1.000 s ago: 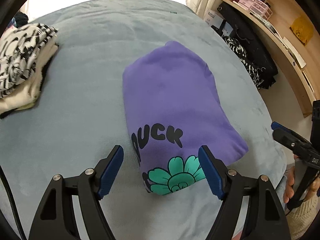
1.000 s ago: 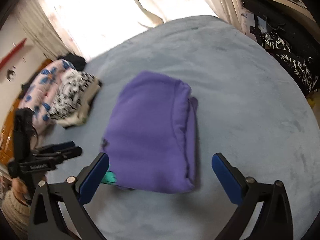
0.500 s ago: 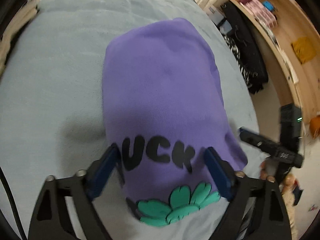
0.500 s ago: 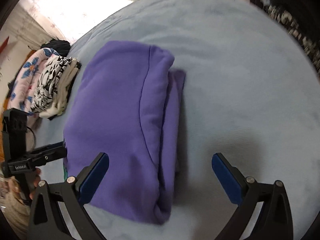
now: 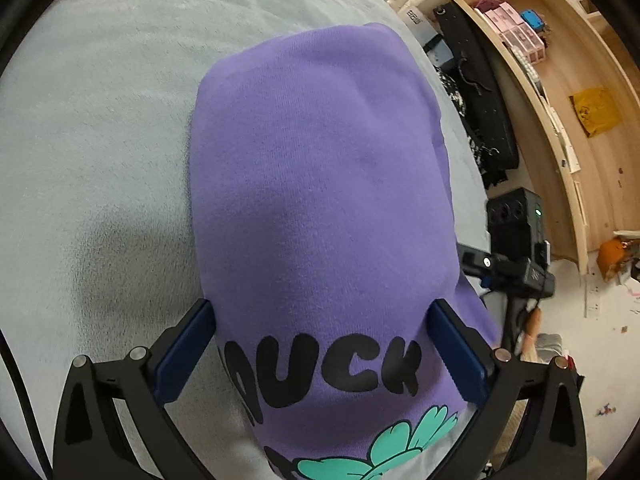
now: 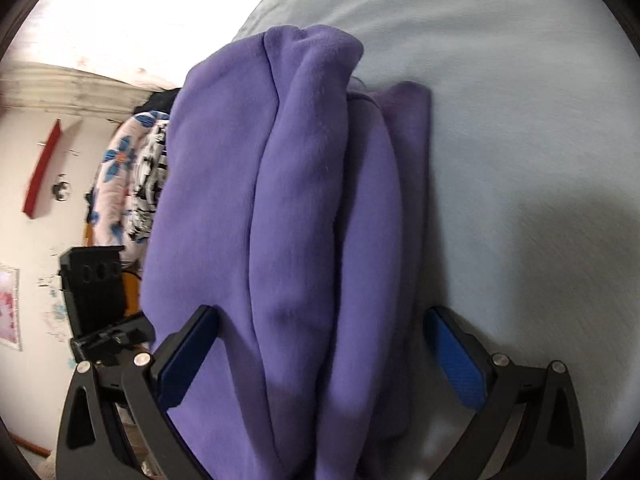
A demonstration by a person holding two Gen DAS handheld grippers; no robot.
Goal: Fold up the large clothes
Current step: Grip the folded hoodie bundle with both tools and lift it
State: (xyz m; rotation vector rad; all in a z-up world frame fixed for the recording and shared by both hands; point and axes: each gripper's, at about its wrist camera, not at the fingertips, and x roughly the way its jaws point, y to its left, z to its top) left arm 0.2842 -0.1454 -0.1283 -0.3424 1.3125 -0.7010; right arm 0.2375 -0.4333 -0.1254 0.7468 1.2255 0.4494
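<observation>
A folded purple sweatshirt [image 5: 320, 200] with black lettering and a teal flower print lies on a pale blue bed [image 5: 100, 120]. My left gripper [image 5: 322, 320] is open, its blue pads on either side of the printed end. My right gripper [image 6: 320, 328] is open and straddles the opposite end, where the stacked folds of the purple sweatshirt [image 6: 280, 220] show. In each view the other gripper shows at the edge: the right one [image 5: 512, 272] and the left one [image 6: 104, 320]. Whether the pads touch the fabric I cannot tell.
A stack of folded patterned clothes [image 6: 136, 184] lies on the bed beyond the sweatshirt. Wooden shelves [image 5: 560, 80] with boxes and dark hanging garments [image 5: 480, 120] stand past the bed's right edge. Bare bed [image 6: 520, 120] lies to the right of the sweatshirt.
Both grippers have moved in low over the sweatshirt from opposite ends, until its ends lie between their open jaws. The sweatshirt has not visibly moved.
</observation>
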